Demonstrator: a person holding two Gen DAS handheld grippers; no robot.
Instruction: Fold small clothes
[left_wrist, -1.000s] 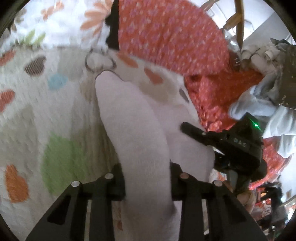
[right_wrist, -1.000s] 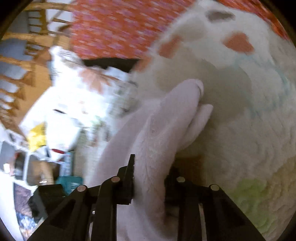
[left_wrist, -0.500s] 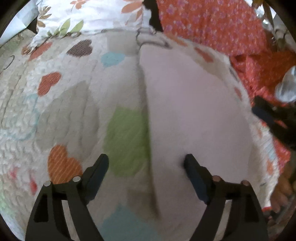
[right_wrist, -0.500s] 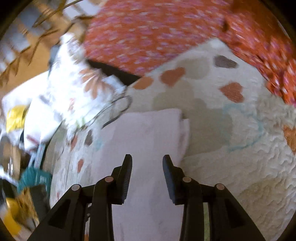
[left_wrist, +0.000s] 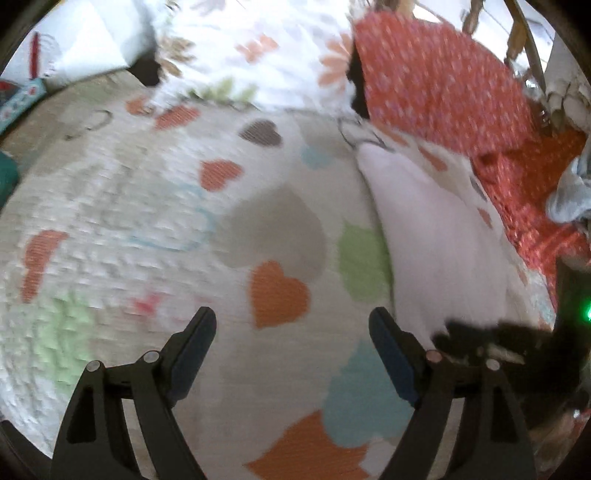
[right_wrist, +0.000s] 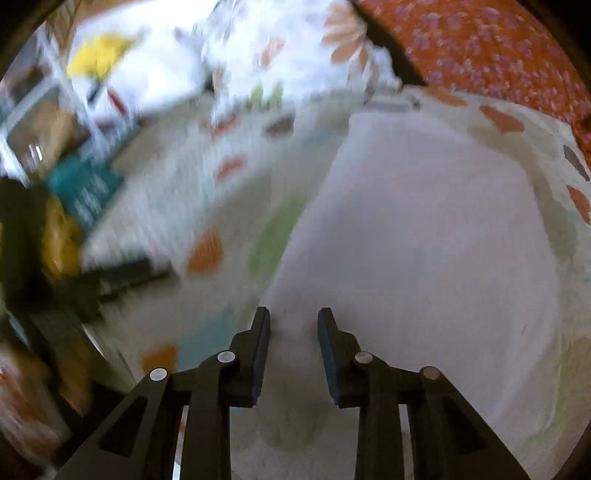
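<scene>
A white quilted bedspread with coloured hearts (left_wrist: 155, 206) covers the bed, lit by bright daylight. At its far edge lie a white pillow with orange flowers (left_wrist: 258, 55) and a red cushion with small pale dots (left_wrist: 439, 85). Wooden rails (left_wrist: 524, 40) rise behind the cushion.

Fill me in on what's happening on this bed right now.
A person with a gripper in each hand is folding a small pale pink garment that lies flat on a heart-patterned quilt. The left gripper is open over bare quilt, with the garment off to its right. The right gripper hovers over the garment's near edge, its jaws closing, with the cloth showing in the gap below them and not clamped as far as the frames show.
</scene>
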